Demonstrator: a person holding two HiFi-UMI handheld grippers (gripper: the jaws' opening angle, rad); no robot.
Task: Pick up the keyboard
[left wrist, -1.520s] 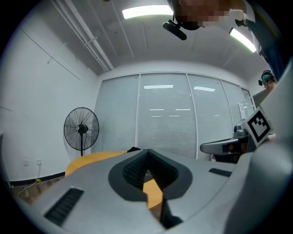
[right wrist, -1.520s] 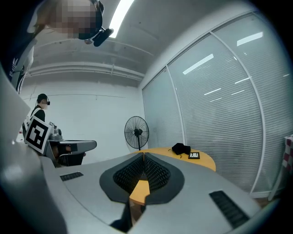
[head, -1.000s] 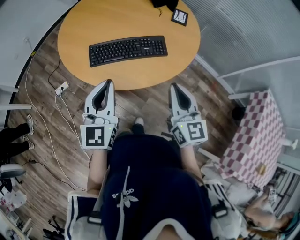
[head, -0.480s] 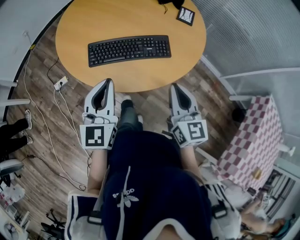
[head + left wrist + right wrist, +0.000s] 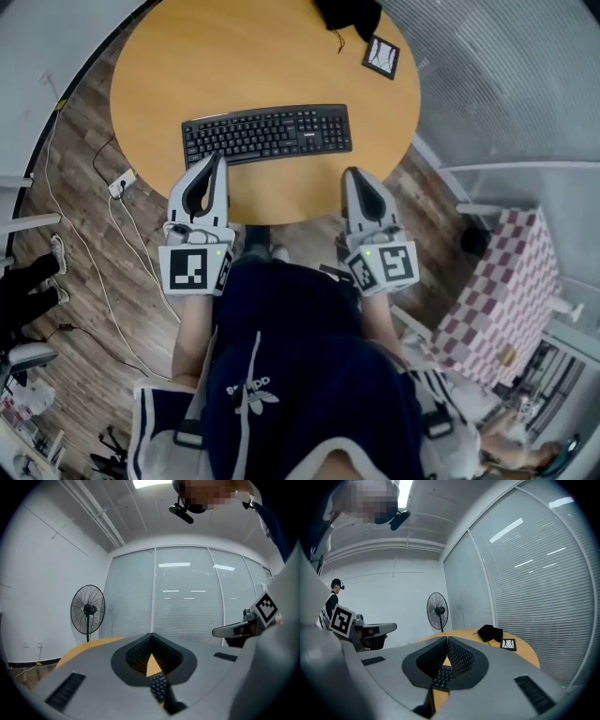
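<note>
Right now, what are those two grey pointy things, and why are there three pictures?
They are grippers, like tongs. A person holds one in each hand: left gripper, right gripper. One picture comes from a camera on the person's head, looking down. The other two come from cameras riding on each gripper, looking along its jaws. On the round wooden table lie a black keyboard, a black bundle and a small square card. Both grippers are shut and hold nothing.

Keyboard [image 5: 267, 135]: black. Table [image 5: 169, 56]: plain orange-tan. Floor [image 5: 84, 234]: brown wood planks. Cloth [image 5: 511, 281] at four o'clock: pink-and-white checks. Left gripper [image 5: 219, 158] and right gripper [image 5: 352, 173]: grey, cubes bearing black-and-white square markers. Clothes [image 5: 309, 375]: navy, white logo
</note>
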